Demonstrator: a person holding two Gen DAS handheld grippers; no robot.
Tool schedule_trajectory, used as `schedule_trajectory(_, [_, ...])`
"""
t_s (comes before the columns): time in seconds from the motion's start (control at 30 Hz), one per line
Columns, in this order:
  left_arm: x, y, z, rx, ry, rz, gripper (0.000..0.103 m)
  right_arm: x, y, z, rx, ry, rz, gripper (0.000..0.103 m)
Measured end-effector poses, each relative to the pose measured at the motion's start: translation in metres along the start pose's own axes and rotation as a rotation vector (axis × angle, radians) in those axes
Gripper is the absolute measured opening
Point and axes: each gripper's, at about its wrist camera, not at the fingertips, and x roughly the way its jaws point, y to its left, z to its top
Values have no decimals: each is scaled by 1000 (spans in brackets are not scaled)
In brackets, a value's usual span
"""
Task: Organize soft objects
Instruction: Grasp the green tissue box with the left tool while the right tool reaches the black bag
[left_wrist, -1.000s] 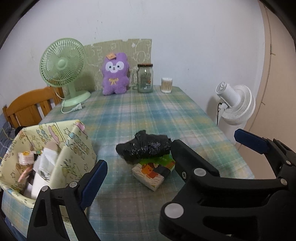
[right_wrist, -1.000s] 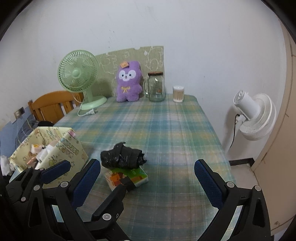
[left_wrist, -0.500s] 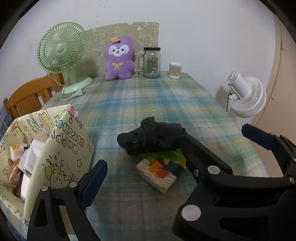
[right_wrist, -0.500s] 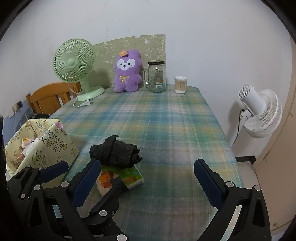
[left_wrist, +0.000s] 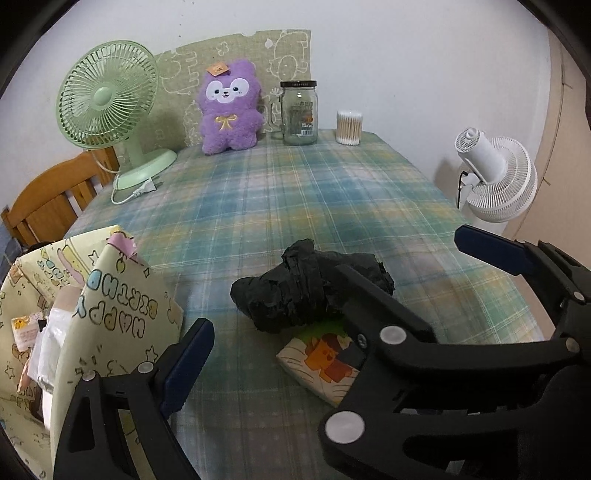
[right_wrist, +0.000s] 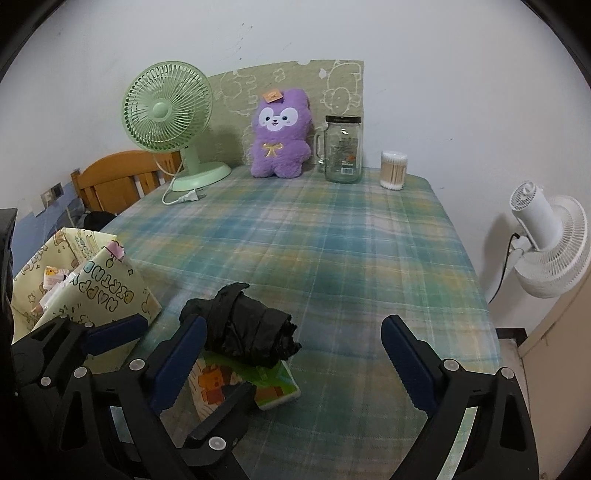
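A crumpled black plastic bag roll (left_wrist: 306, 291) (right_wrist: 247, 325) lies on a colourful tissue pack (left_wrist: 321, 362) (right_wrist: 251, 380) near the table's front. A yellow patterned fabric basket (left_wrist: 110, 306) (right_wrist: 92, 288) holding several soft packets stands at the front left. My left gripper (left_wrist: 332, 291) is open, its jaws wide apart on either side of the bag and pack. My right gripper (right_wrist: 295, 350) is open and empty, just in front of the bag. A purple plush toy (left_wrist: 229, 107) (right_wrist: 279, 136) sits at the back.
A green desk fan (left_wrist: 110, 107) (right_wrist: 170, 122), a glass jar (left_wrist: 299, 112) (right_wrist: 343, 149) and a cotton swab tub (left_wrist: 349, 127) (right_wrist: 394, 170) stand along the back wall. A white fan (left_wrist: 495, 177) (right_wrist: 546, 240) is off the right edge. A wooden chair (left_wrist: 51, 199) is at the left.
Both grippers have moved forward and lower toward the black bag and tissue pack, which now look larger. Jaws stay open.
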Motion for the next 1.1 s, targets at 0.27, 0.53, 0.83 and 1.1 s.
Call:
schedule_trajectory(0.27, [8,1,4,19,29,-16,95,15,3,5,-30,40,38,82])
schedule_trajectory(0.53, [22,4,3,10,76,-62,95,32,7,5,-71,106,77,59])
schedule_trajectory(0.83, [27,5,1,3,92,-65,95,36,7,1,-74,118,77,22])
schedule_trajectory(1.1, [22,-4,-3,18,87,-65,97,26,-5,-5,-65,101,-29,14])
